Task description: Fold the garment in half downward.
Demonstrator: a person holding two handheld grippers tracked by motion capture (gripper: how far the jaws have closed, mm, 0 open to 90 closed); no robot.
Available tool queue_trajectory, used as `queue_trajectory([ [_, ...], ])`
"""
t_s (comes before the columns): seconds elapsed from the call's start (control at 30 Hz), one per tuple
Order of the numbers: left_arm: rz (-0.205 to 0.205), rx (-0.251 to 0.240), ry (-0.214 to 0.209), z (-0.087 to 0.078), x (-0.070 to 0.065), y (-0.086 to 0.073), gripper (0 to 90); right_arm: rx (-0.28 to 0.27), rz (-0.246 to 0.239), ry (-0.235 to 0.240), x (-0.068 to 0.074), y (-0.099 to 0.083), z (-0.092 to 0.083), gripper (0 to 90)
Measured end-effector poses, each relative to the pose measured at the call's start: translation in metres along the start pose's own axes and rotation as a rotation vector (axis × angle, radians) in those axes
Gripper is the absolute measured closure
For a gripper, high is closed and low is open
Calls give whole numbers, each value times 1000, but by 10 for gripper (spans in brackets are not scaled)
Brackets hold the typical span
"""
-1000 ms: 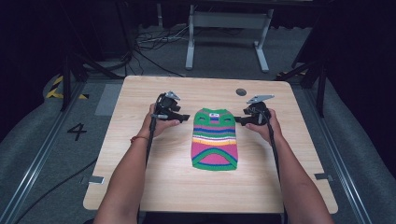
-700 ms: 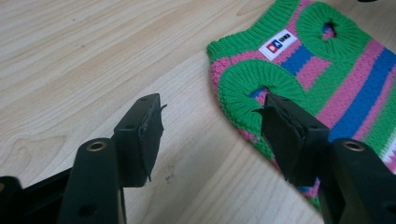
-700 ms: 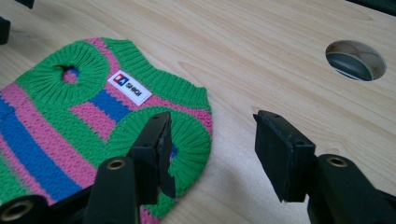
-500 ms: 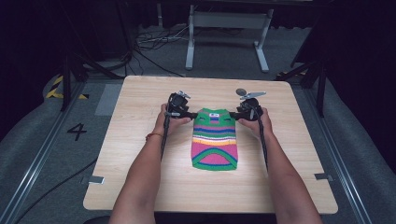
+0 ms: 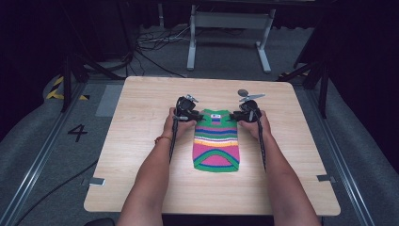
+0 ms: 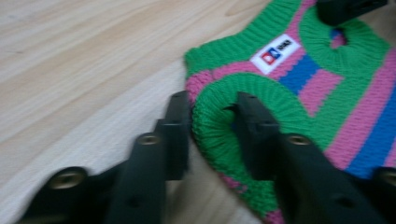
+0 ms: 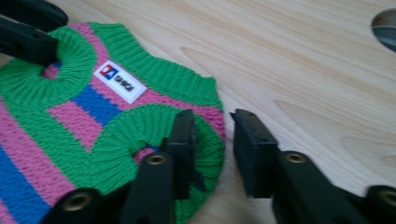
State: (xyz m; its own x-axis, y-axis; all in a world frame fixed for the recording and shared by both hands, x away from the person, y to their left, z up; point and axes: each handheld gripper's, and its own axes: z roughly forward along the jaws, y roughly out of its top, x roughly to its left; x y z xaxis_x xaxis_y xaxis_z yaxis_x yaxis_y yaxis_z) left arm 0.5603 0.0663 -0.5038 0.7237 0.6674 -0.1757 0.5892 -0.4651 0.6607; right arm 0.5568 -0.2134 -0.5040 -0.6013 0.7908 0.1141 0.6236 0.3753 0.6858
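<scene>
A striped sweater (image 5: 215, 140) lies flat at mid-bench (image 5: 141, 122), collar toward the far edge, white label (image 6: 275, 48) near the collar. The left gripper (image 5: 188, 109) straddles the ribbed rim of one armhole (image 6: 224, 100), jaws parted, one inside the hole and one outside. The right gripper (image 5: 246, 113) straddles the other armhole (image 7: 154, 123) likewise, jaws apart. Neither has closed on the knit.
</scene>
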Motion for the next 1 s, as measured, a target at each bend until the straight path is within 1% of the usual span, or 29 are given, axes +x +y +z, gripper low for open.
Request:
queue_trajectory([
  [0.03,11,7,6,0,-1,0,783,3,-5,0,1,0,0,772],
  [0.07,18,17,5,0,-2,1,814,5,-4,2,2,0,0,803],
  [0.1,28,22,11,0,-3,2,825,4,1,6,3,0,0,817],
  [0.17,32,20,16,0,-4,2,834,-3,0,4,4,-1,0,836],
  [0.23,39,24,33,-1,-6,3,837,0,-9,4,5,0,-1,849],
  [0.27,59,31,40,-2,-6,4,837,1,-13,6,6,0,-2,854],
  [0.3,68,20,48,-4,-7,5,838,-3,-17,8,6,1,-4,857],
  [0.33,68,1,49,-6,-8,6,838,-17,-19,16,6,2,-7,859],
  [0.37,67,-19,44,-10,-8,6,838,-33,-20,19,6,3,-9,859],
  [0.4,67,-19,44,-10,-8,6,838,-33,-20,19,6,3,-9,859],
  [0.43,72,-30,32,-14,-9,7,838,-46,-27,30,7,4,-12,859],
  [0.47,85,-35,34,-17,-11,8,837,-58,-31,40,8,6,-17,860],
  [0.5,108,-46,35,-22,-14,8,838,-73,-36,50,10,7,-20,860],
  [0.53,125,-53,31,-27,-17,8,837,-80,-50,56,12,8,-24,860],
  [0.6,157,-62,44,-35,-20,8,837,-95,-81,60,15,9,-32,860],
  [0.67,182,-75,39,-43,-23,7,837,-113,-103,68,19,9,-42,860],
  [0.73,215,-86,40,-52,-26,4,837,-120,-125,71,22,9,-49,860],
  [0.77,215,-86,40,-52,-26,4,837,-129,-129,77,24,8,-52,859],
  [0.8,230,-100,44,-56,-28,3,837,-129,-129,77,24,8,-52,859],
  [0.83,238,-108,38,-59,-30,1,837,-137,-142,83,27,8,-56,859],
  [0.87,270,-120,32,-65,-35,-1,836,-148,-164,88,31,6,-62,859],
  [0.9,270,-120,32,-65,-35,-1,836,-148,-164,88,31,6,-62,859],
  [0.93,288,-125,39,-68,-38,-2,836,-157,-174,94,33,5,-65,859],
  [0.97,301,-129,34,-72,-42,-4,835,-166,-183,97,35,5,-68,859],
  [1.0,336,-133,41,-75,-46,-5,835,-172,-188,99,37,4,-71,859],
])
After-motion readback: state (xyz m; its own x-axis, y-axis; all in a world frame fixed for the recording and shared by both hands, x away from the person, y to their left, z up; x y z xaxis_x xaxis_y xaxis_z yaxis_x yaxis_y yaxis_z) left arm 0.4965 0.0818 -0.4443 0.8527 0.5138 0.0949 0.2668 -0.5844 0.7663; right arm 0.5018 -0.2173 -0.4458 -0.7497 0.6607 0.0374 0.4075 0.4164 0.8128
